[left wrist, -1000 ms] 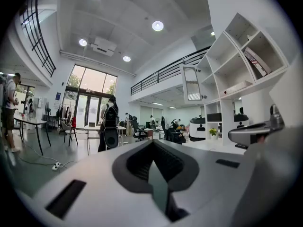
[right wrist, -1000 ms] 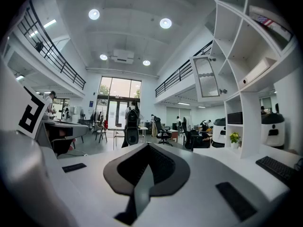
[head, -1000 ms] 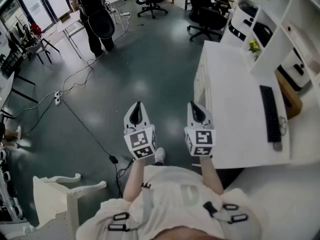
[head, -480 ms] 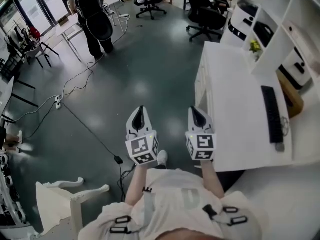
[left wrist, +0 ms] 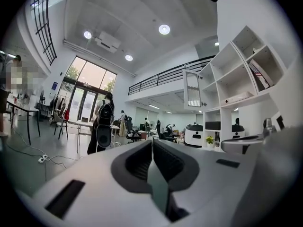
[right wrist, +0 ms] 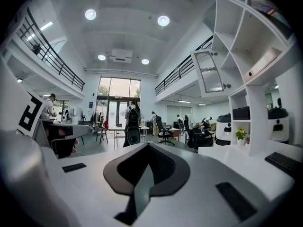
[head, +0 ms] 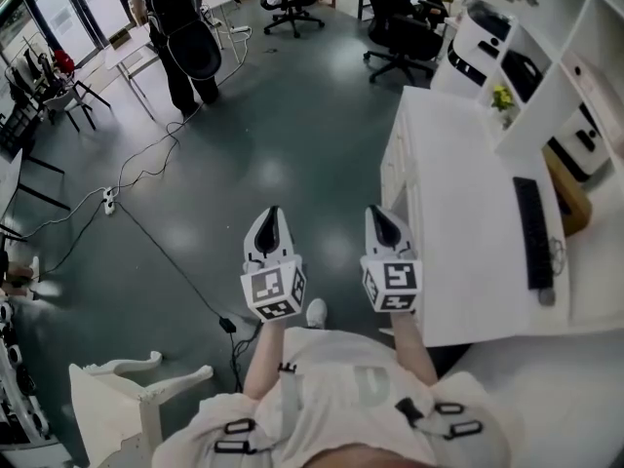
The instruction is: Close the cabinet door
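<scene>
- The cabinet door [right wrist: 210,73], a white frame around ribbed glass with a small knob near its lower edge, stood swung open. It hung from the upper part of the white shelf unit [right wrist: 250,112], high on the right and well apart from both grippers.
- We held the right gripper [head: 376,212] close to level in front of our body. Its jaws were clenched together with nothing between them.
- We held the left gripper [head: 271,212] just beside it, pointing the same way. Its jaws were also pressed together and empty.
- Neither gripper touched anything; both hung over the dark grey floor [head: 292,135].
- A long white desk [head: 458,213] ran along our right side, and the right gripper was near its edge.
- A black keyboard [head: 531,232] lay on the desk, with a brown box [head: 564,188] just beyond it against the shelves.
- A small green plant [head: 502,96] stood at the foot of the shelf unit.
- Farther off, a person with a black backpack [head: 185,27] stood beside a table, and black office chairs [head: 400,32] stood near the far end of the desk.
- A cable crossed the floor to a power strip [head: 108,198] on the left.
- A white chair [head: 132,383] stood low on our left.
</scene>
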Motion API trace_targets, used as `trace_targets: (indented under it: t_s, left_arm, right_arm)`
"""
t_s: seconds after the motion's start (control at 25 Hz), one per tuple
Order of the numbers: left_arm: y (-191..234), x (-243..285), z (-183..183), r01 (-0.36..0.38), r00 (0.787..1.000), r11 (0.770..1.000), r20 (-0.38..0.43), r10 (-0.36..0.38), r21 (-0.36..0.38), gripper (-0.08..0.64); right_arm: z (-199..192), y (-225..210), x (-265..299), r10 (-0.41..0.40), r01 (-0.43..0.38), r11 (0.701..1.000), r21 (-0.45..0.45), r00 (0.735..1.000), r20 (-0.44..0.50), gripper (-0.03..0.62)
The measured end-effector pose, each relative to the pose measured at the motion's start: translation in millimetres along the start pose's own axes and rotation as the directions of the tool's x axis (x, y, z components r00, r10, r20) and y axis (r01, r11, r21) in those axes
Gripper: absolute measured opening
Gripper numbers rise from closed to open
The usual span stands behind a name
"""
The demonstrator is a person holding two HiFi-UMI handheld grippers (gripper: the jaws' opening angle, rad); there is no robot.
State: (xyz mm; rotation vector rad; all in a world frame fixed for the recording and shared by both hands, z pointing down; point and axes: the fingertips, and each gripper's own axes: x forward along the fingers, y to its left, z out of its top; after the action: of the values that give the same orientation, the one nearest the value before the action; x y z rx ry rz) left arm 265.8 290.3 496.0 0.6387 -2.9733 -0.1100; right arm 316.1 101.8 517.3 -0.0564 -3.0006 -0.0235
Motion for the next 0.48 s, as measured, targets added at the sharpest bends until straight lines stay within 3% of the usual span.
trace_targets:
  t_s: [0.24,0.48]
  left_arm:
    - [35.6,28.5,7.5,-0.012,1.000,1.000,-0.018,0.012,-0.015,0.006]
    - [52.4,52.3,5.6,0.025,0.999,0.999,-0.040,-0.024,0.027,0.006]
  right_arm:
    - [17.3,13.3,35.3,-0.019,0.019,1.000,-0.001,1.000,0.012,0.003]
    - [18.7,22.8,63.5,-0.034,0.035,0.999,-0.012,0.999,0.021,0.003]
